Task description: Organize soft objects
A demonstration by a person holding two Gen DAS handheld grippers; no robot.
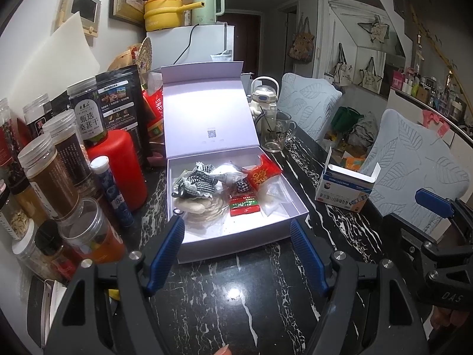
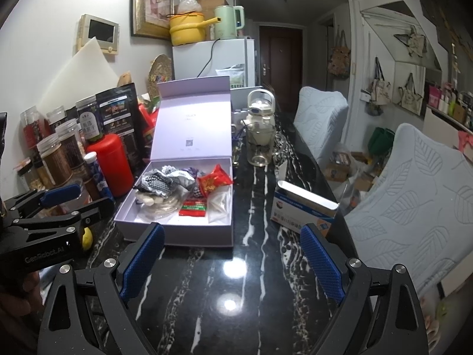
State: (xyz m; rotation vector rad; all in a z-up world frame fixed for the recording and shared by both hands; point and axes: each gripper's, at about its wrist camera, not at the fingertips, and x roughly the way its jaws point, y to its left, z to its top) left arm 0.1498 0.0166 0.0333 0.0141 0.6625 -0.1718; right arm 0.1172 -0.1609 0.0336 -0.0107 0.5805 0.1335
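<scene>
Soft items (image 1: pixel 207 182): gingham cloth, pouches, red packets, heaped inside open white box (image 1: pixel 295 207) on marble table (image 1: pixel 236 295). Box straight ahead of left gripper (image 1: pixel 236 254), nearer; left-forward of right gripper (image 2: pixel 233 263). Both agape, empty.

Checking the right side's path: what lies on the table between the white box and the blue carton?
Nothing: only bare black marble separates the white box from the blue carton, clearest in the right wrist view.
</scene>
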